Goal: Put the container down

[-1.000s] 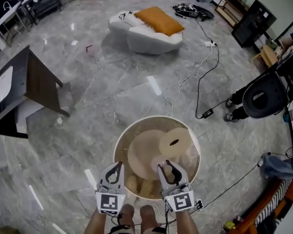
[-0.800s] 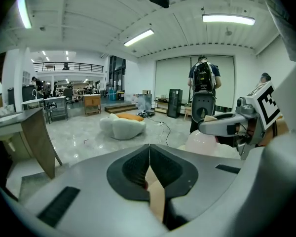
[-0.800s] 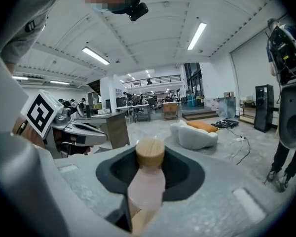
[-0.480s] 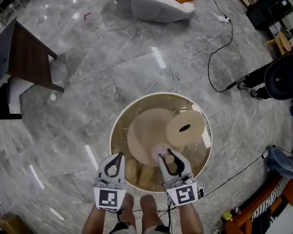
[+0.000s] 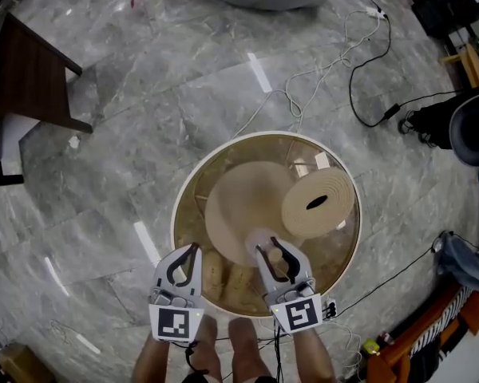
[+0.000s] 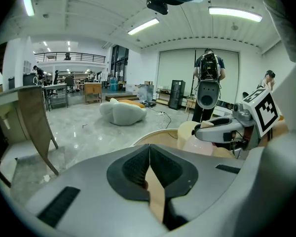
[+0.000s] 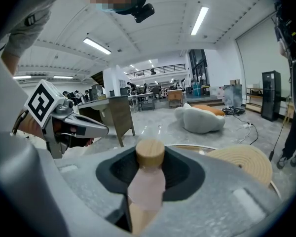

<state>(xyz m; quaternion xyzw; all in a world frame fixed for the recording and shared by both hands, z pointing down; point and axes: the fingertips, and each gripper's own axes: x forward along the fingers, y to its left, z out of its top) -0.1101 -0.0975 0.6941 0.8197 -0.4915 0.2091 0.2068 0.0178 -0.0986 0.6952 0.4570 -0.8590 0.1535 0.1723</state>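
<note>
A pale pink container [image 5: 259, 241] with a round wooden lid [image 7: 149, 154] sits upright between the jaws of my right gripper [image 5: 268, 255], which is shut on its body [image 7: 147, 185]. It hangs over the near edge of a round glass-topped table [image 5: 223, 152]. My left gripper [image 5: 187, 255] hovers just to the left at the same edge, shut with nothing in it; its pads meet [image 6: 149, 166]. The left gripper view shows the right gripper [image 6: 222, 130] and the pink container [image 6: 200, 145] beside it.
A tan coiled disc [image 5: 319, 203] lies on the table's right side above a wide beige base [image 5: 243, 206]. Cables [image 5: 359, 62] trail over the marble floor. A dark wooden table [image 5: 32, 78] stands at left, a black chair [image 5: 471, 126] at right. A person [image 6: 208, 83] stands beyond.
The head view has swung down and forward: the table has grown and the white sofa has slid to the top edge. Both grippers keep the same pose and the container stays gripped.
</note>
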